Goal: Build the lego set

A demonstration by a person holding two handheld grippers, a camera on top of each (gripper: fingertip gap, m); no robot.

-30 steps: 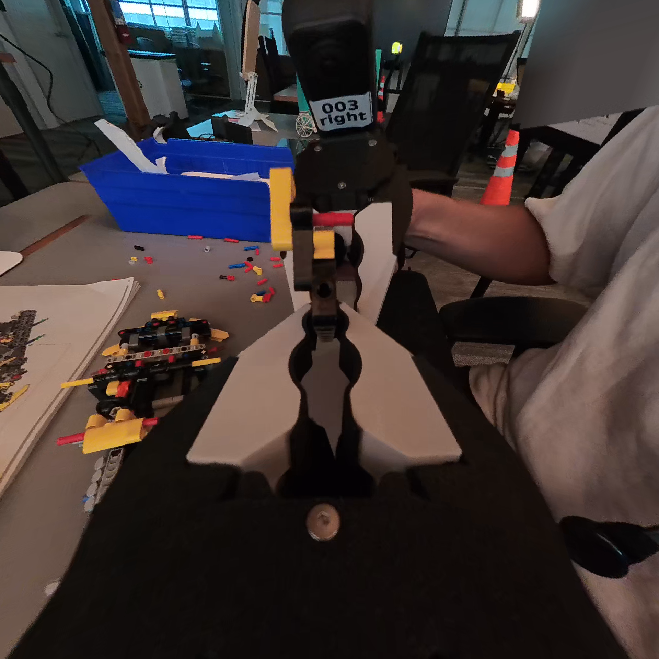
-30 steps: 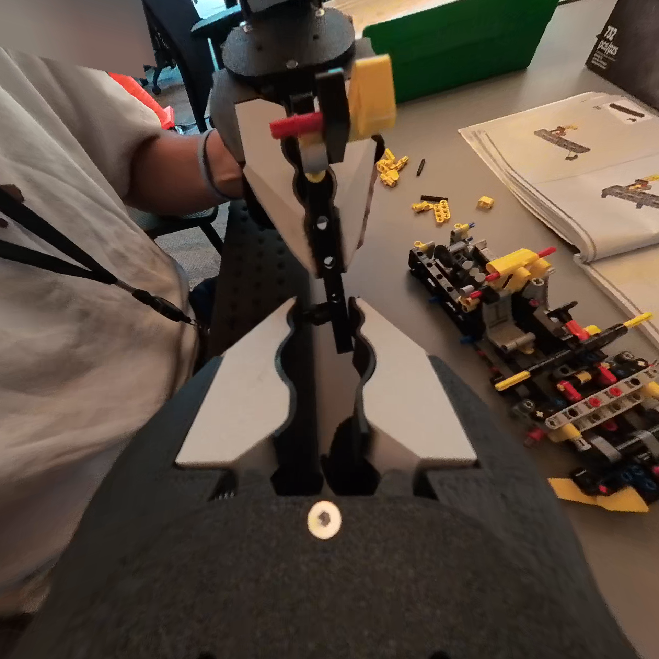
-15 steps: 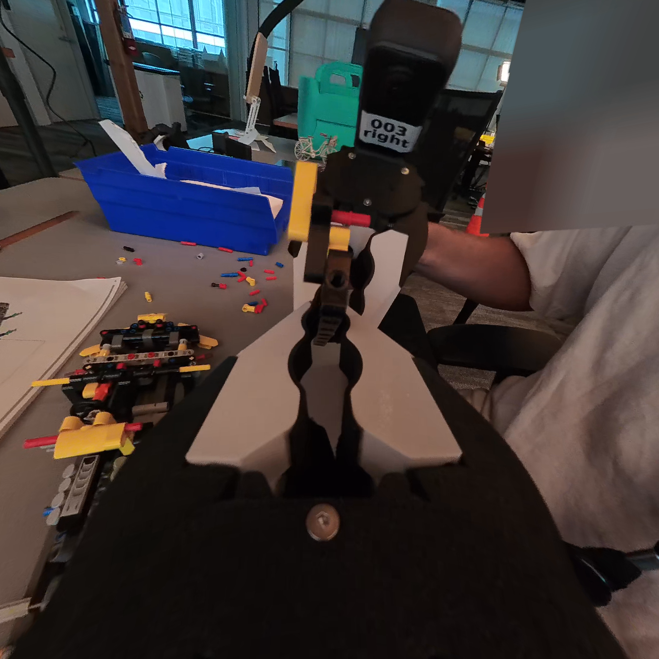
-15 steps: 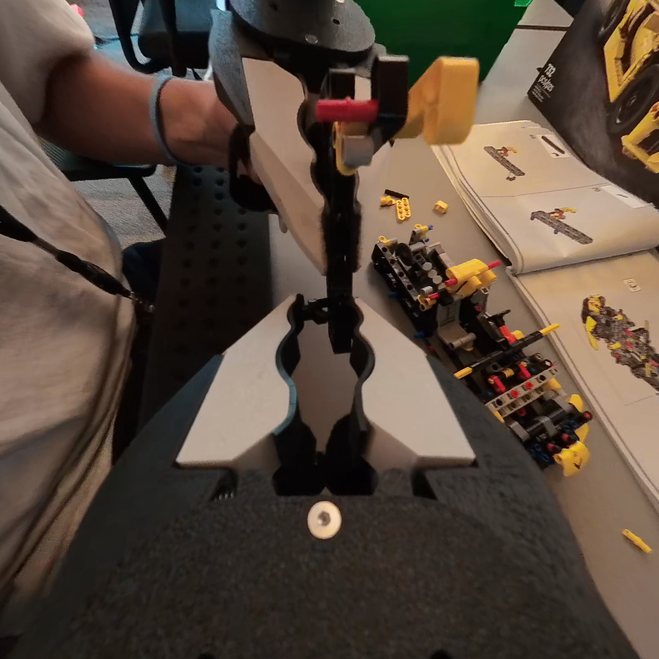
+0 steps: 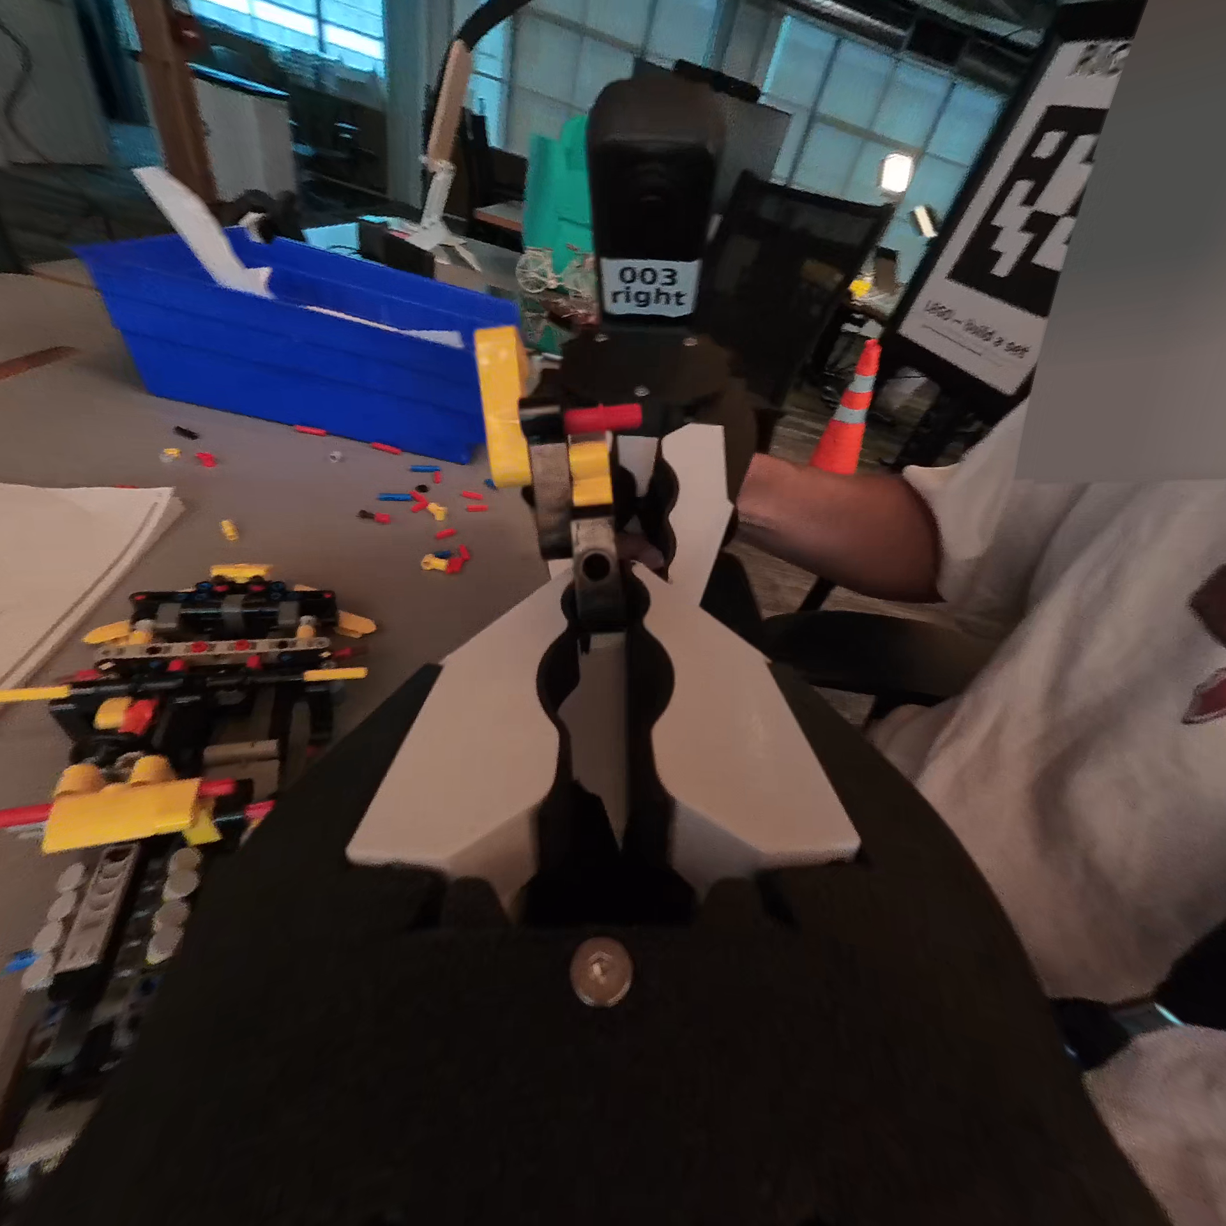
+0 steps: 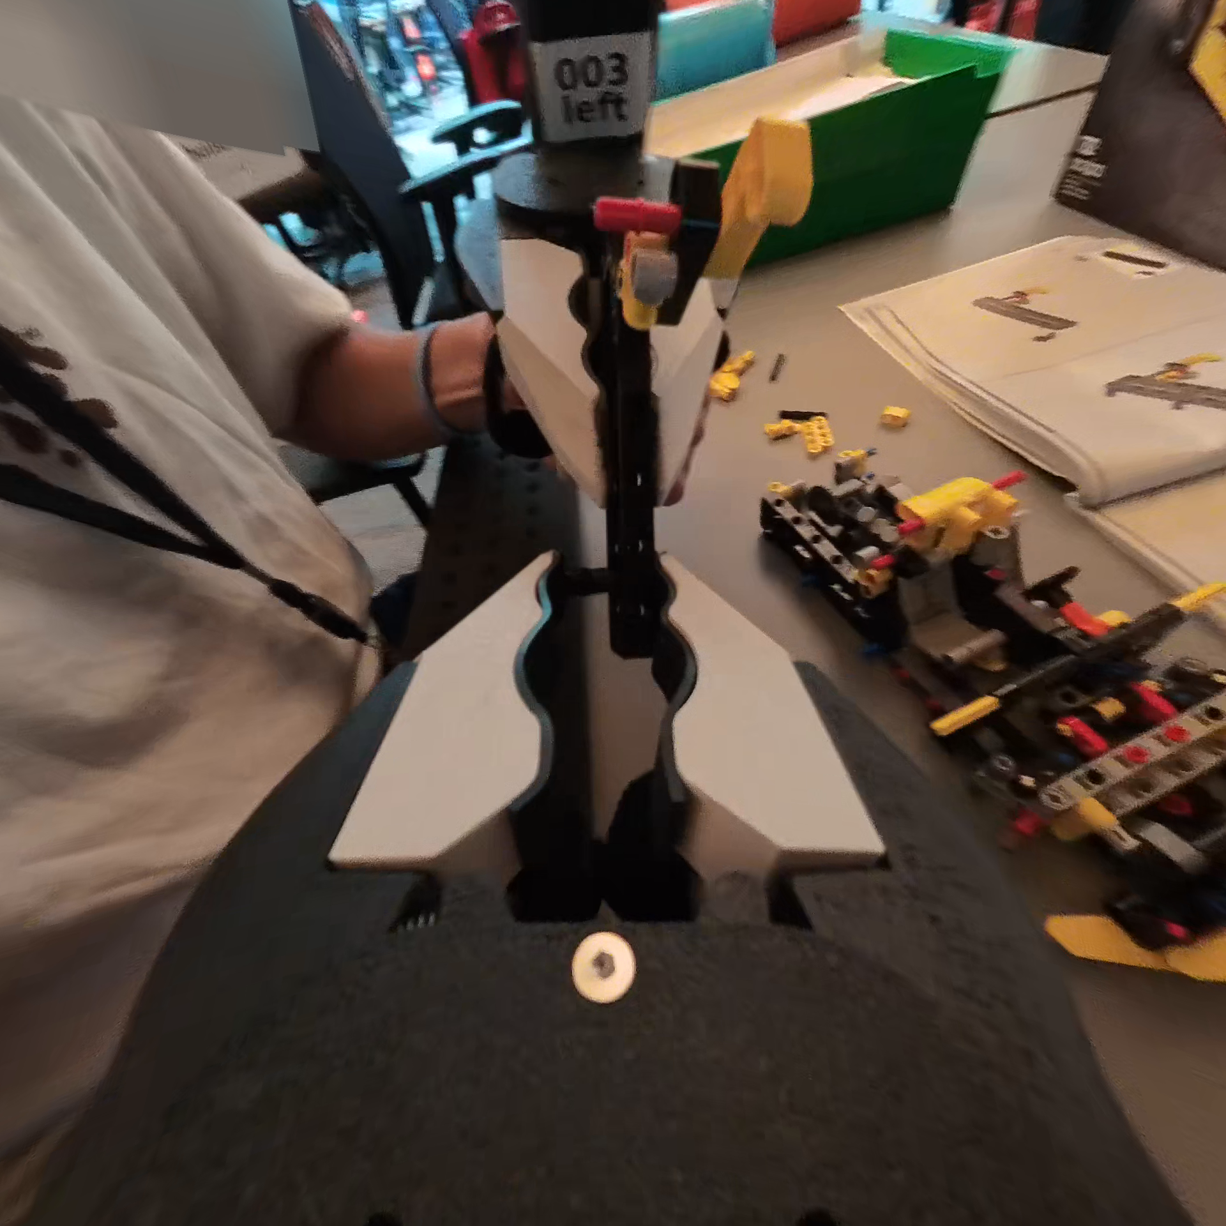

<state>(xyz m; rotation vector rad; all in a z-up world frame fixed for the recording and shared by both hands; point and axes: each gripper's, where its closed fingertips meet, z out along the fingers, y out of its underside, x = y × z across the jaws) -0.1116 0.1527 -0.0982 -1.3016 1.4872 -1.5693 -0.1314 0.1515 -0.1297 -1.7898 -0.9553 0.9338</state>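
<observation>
While the black beam sub-assembly, a slim holed bar carrying a red pin, grey connector and glossy yellow panel, hangs above the table edge beside the half-built chassis, both tools grip it: the right gripper is clenched on its near end and the left gripper is clamped on the opposite end. To seat it well, I judge the hard plastic bar should stay square between the smooth grey pads and be pressed straight, not twisted. Loose pins lie beyond the chassis, near the blue bin.

Lettered white stickers mark both black camera housings; a lettered sign stands behind.
</observation>
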